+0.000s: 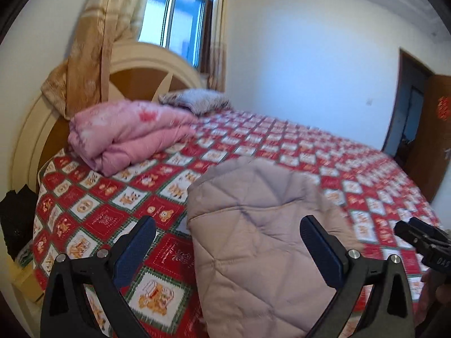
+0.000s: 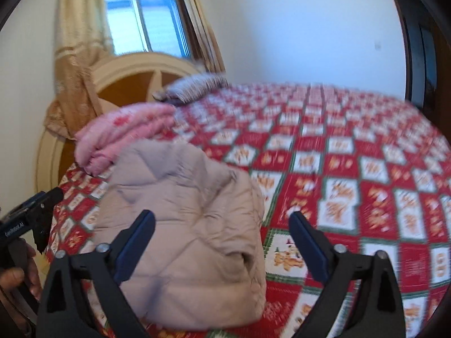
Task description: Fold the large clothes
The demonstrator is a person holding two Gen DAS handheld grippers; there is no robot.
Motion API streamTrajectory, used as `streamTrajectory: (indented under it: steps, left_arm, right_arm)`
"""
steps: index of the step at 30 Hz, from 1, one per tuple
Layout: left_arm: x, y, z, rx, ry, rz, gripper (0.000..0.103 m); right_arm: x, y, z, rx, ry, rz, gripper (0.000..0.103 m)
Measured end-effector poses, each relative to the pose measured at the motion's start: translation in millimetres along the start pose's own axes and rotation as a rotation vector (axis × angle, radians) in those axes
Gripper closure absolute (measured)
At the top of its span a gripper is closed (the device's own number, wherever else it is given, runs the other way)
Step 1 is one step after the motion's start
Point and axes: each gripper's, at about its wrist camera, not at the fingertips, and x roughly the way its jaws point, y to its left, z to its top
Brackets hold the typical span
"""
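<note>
A red patchwork bedspread (image 1: 282,146) covered the bed, and on its near part lay the folded beige quilted jacket (image 1: 253,239), long axis running away from the cameras. The left gripper (image 1: 228,239) and right gripper (image 2: 222,233) both stood wide apart, holding nothing, above the jacket.

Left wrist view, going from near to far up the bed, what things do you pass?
Beige quilted jacket → folded pink blanket → grey pillow → headboard → window.
</note>
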Motion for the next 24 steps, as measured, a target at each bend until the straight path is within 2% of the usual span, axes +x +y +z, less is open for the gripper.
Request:
streamTrajectory:
  steps: [5, 10, 24]
  left_arm:
    - [-41, -4, 4, 0.01, -0.055, -0.012, 0.001]
    - [-55, -2, 2, 0.001, -0.077, -0.026, 0.001]
    - [-63, 4, -3, -0.019, -0.077, -0.047, 0.001]
  right_arm:
    - [-51, 23, -2, -0.036, -0.083, 0.02, 0.003]
    - [-79, 37, -2, -0.071, -0.136, 0.02, 0.003]
    - [-92, 52, -6, -0.106, -0.154, 0.035, 0.003]
